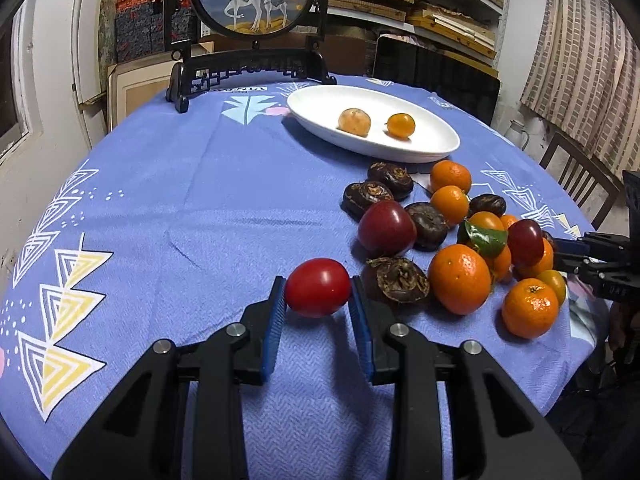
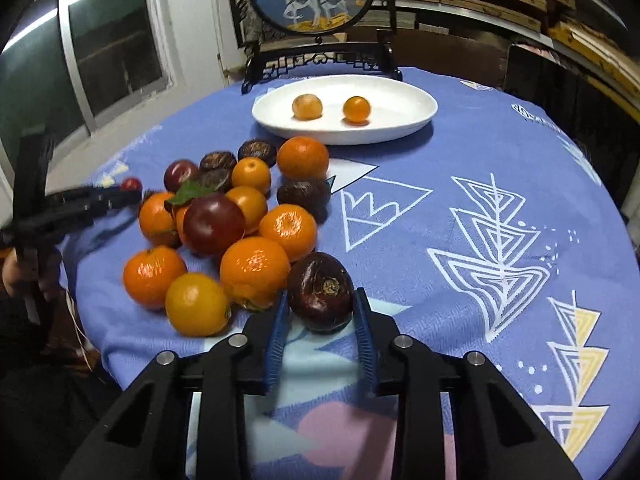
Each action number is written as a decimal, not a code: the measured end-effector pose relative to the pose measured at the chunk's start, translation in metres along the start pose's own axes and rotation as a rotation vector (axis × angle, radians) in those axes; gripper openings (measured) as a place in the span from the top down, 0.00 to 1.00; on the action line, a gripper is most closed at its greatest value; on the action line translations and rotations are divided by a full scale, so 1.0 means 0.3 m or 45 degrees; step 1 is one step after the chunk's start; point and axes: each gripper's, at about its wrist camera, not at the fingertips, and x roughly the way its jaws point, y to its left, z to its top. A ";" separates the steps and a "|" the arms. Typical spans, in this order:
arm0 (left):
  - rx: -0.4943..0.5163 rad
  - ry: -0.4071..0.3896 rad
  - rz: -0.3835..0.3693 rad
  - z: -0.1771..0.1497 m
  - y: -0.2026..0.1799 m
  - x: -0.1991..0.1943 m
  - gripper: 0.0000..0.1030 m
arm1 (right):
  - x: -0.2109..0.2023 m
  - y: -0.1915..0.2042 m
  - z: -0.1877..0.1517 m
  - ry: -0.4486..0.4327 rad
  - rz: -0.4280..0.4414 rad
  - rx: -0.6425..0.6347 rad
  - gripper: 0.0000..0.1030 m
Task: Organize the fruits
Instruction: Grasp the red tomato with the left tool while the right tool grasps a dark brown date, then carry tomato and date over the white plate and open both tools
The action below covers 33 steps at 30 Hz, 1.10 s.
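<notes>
Two small orange fruits [image 1: 376, 121] sit on the far white plate [image 1: 316, 110]. My left claw [image 1: 318, 292] clamps a red tomato [image 1: 318, 287]; my right claw [image 2: 321, 304] clamps a dark water chestnut [image 2: 320, 290]. The pile [image 2: 224, 224] on the worktop [image 1: 180, 200] remains unsorted.

1. The tablecloth [image 1: 192, 200] is periwinkle blue with white and yellow triangle motifs.
2. The oval plate [image 1: 320, 120] at the far side is plain white.
3. The tomato [image 1: 318, 287] is glossy red.
4. The water chestnut [image 2: 320, 290] is dark purplish brown.
5. The mandarins [image 2: 254, 272] are bright orange.
6. The pads [image 1: 273, 320] are blue.
</notes>
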 end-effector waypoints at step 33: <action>0.065 0.068 -0.079 0.720 -0.087 0.479 0.70 | 0.406 -0.329 0.700 -0.047 0.323 0.449 0.67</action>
